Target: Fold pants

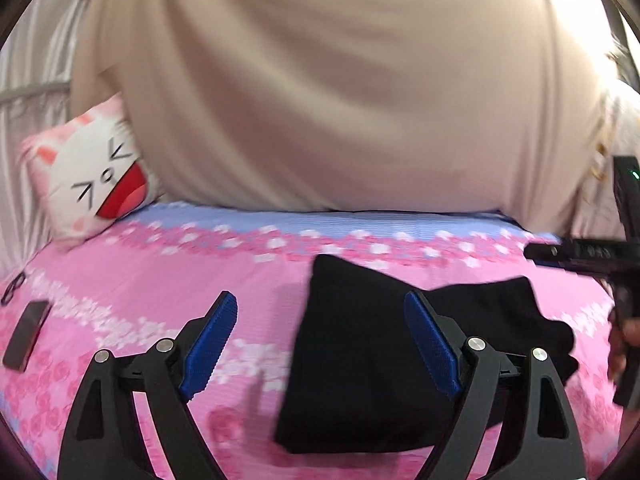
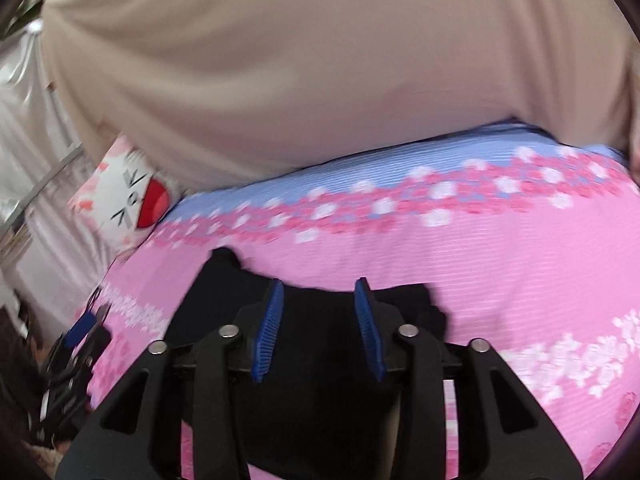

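A bed (image 1: pixel 160 280) with a pink flowered sheet carries a cat-face pillow (image 1: pixel 92 192) at its far left corner, against pale curtains (image 1: pixel 36 80) behind.

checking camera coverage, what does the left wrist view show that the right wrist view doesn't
Only the left wrist view shows the dark phone lying on the bedspread at far left, and the right hand-held gripper coming in from the right edge beside the pants.

Only the right wrist view shows the left hand-held gripper low at its left edge, and the right one's blue pads open above the black cloth.

Both show the folded black pants on the pink floral bedspread, the cat pillow and the person's beige top.
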### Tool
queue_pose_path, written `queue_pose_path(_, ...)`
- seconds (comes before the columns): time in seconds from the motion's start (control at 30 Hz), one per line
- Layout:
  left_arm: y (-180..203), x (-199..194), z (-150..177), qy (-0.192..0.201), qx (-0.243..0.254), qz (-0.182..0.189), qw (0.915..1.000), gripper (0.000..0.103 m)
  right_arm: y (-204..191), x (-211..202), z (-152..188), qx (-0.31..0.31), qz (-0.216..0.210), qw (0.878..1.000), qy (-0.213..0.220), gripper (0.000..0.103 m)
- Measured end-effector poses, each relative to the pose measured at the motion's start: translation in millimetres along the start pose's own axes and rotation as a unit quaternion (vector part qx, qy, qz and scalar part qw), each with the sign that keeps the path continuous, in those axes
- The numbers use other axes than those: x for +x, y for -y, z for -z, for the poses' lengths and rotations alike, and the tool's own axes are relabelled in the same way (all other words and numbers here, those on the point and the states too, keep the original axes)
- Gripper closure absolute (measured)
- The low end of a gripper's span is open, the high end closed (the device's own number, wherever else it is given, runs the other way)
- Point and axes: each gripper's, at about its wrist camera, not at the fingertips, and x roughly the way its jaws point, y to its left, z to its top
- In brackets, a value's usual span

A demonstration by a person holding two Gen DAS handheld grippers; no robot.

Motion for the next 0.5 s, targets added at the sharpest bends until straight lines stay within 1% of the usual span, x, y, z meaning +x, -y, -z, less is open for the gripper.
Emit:
queue_pose_path(0.1,-17.8,2.3,1.2,-0.006,-0.016,-0.013,0.9998,0.020,-25.1,17.8,7.5,-0.025,-0.013,0.999,-0.021,0.063)
queue_pose_path(0.23,-38.9,7.4,4.2,-0.017,-0.028,-0.033,0.9989,0.020,-39.9,36.7,22.8,-0.043,-0.005,0.998,-0.049,0.063)
queue_pose_path(0.33,-50.8,8.9,7.8,-0.023,-0.037,-0.042,0.9982,0.020,-33.2,44.7,36.8,-0.039,0.013,0.997,-0.070,0.063)
queue_pose_path(0.37,-52.9,9.3,9.0,-0.026,-0.040,-0.044,0.9979,0.020,-28.0,45.9,41.0,-0.034,0.022,0.996,-0.076,0.065)
queue_pose_path(0.43,-57.6,12.7,11.7,-0.035,-0.045,-0.048,0.9972,0.020,-12.9,42.7,47.6,-0.028,0.051,0.995,-0.079,0.065)
queue_pose_path(0.5,-61.2,15.8,13.4,-0.042,-0.047,-0.049,0.9968,0.020,3.6,37.0,51.5,-0.009,0.050,0.996,-0.076,0.067)
